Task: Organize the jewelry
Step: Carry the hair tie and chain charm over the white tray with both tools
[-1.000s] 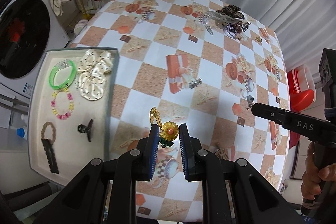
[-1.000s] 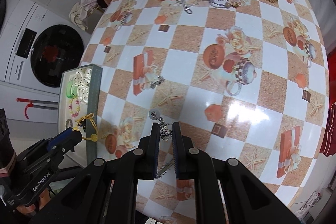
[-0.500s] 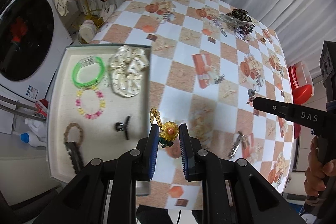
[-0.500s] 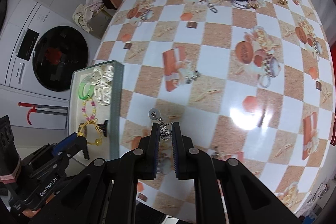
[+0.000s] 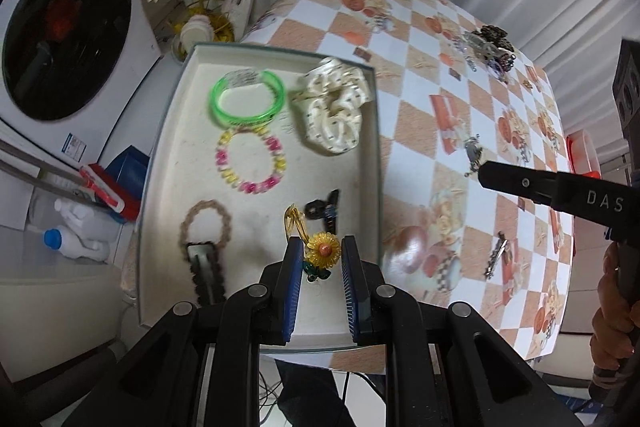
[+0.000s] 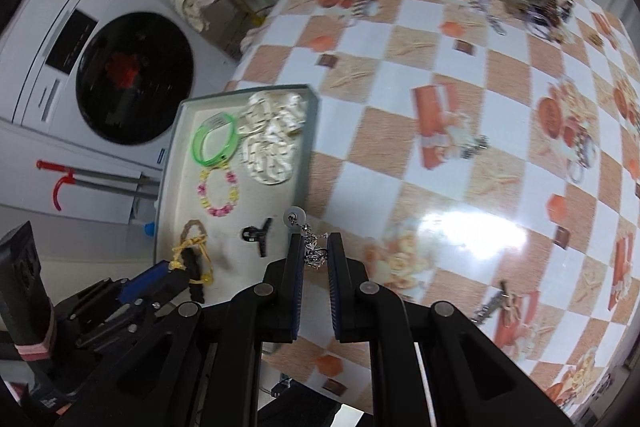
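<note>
hand-held gripper (image 6: 316, 254) clamping silver chain (image 6: 311, 250), tray (image 6: 171, 163) beside

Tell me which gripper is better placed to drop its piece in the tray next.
Left. The left gripper, shut on the sunflower charm, is over the tray. The right gripper, holding the silver chain, is over the tray's table-side rim, so it likely goes second.

— What is the tablecloth (image 6: 440, 99) like?
— Smooth and shiny, like plastic. The bangle (image 5: 247, 98) is see-through green plastic.
— And the scrunchie (image 5: 334, 109)?
— Soft, shiny cloth. The chain (image 6: 314, 251) looks like silver metal. The tray (image 5: 256, 323) is matt.
</note>
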Tool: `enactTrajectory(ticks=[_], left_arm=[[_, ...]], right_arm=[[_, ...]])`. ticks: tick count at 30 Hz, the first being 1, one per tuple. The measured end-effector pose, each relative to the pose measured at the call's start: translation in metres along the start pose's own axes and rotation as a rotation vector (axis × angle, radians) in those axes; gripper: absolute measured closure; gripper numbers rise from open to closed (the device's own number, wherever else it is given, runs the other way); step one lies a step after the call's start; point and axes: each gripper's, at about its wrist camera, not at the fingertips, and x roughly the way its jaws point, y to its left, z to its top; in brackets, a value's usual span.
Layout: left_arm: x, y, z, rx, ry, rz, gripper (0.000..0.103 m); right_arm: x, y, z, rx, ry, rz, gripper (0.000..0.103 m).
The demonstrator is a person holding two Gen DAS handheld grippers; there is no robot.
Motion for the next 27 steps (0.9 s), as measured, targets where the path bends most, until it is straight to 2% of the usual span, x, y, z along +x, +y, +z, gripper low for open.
enactTrajectory(ticks=[11, 27], left_arm=[[0.023, 0.027, -0.001, -0.044, 0.023, -0.003, 0.079], [0.063, 0.04, -0.001, -0.035, 0.058, 0.079, 0.079]], right_arm=[[0.045, 0.052, 0.013, -0.088, 0.067, 0.011, 0.091], [0.109, 0.056, 0.03, -0.029, 0.16, 0.022, 0.091]])
